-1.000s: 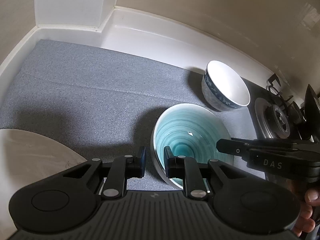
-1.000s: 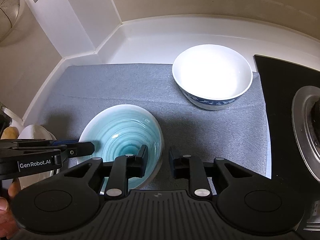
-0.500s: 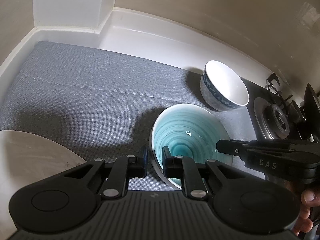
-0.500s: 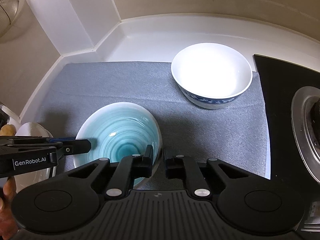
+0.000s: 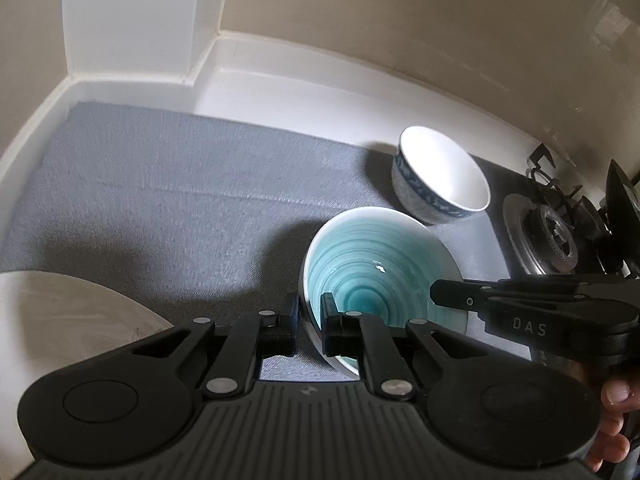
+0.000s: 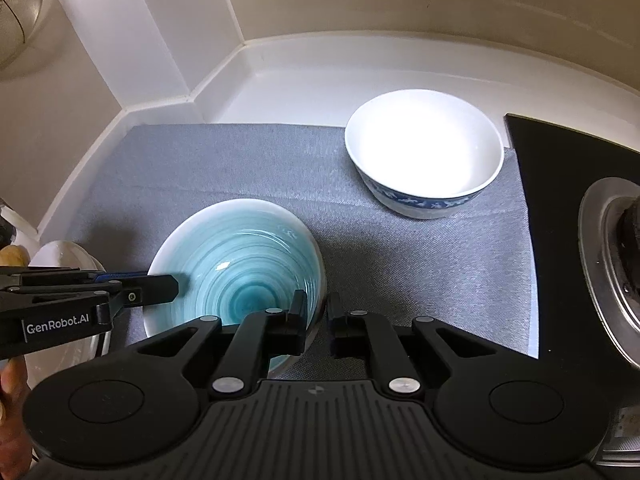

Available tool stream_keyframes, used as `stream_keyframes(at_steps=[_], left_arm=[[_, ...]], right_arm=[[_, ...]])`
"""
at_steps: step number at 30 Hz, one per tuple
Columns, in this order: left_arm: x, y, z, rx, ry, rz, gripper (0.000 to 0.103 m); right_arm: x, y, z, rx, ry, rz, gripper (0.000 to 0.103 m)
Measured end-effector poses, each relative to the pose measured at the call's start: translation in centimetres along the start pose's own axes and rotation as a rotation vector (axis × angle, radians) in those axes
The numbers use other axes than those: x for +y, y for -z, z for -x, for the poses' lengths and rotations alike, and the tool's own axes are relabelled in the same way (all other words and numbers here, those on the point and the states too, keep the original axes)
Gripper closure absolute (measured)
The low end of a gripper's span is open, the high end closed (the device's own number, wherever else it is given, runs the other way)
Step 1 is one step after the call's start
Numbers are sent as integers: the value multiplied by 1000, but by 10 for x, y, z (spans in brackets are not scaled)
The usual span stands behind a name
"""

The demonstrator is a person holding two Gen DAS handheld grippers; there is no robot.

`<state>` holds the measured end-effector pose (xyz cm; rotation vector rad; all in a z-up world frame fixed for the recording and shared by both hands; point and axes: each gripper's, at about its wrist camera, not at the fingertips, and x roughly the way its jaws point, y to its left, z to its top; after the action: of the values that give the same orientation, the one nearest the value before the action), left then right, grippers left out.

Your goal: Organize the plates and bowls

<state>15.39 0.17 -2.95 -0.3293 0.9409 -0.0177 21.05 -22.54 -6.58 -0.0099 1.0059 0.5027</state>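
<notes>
A teal spiral-glazed bowl [image 5: 380, 276] sits on the grey mat [image 5: 180, 200]; it also shows in the right wrist view [image 6: 240, 268]. My left gripper [image 5: 309, 320] is shut on its left rim, one finger inside and one outside. My right gripper [image 6: 318, 320] is shut on its right rim the same way. A white bowl with a blue band [image 5: 440, 176] stands upright on the mat behind it, also in the right wrist view [image 6: 424, 152]. A pale plate [image 5: 60, 320] lies at the left.
A gas hob burner [image 5: 556, 232] sits on the black cooktop [image 6: 560, 152] right of the mat. White counter upstand and wall corner [image 5: 200, 80] close the back and left. A glass lid or bowl [image 6: 64, 256] lies at the left edge.
Both grippers closed from open onto opposite rims of the teal bowl. The bowl now looks slightly lifted or shifted in view.
</notes>
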Motion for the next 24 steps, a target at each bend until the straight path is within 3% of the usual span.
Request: stream_keyframes(at_steps=[13, 24], left_arm=[[-39, 2, 48, -83, 24, -42, 92], [-77, 36, 71, -52, 77, -76, 92]], right_arm=[[-13, 6, 58, -88, -11, -38, 93], [-29, 48, 109, -115, 16, -64, 93]])
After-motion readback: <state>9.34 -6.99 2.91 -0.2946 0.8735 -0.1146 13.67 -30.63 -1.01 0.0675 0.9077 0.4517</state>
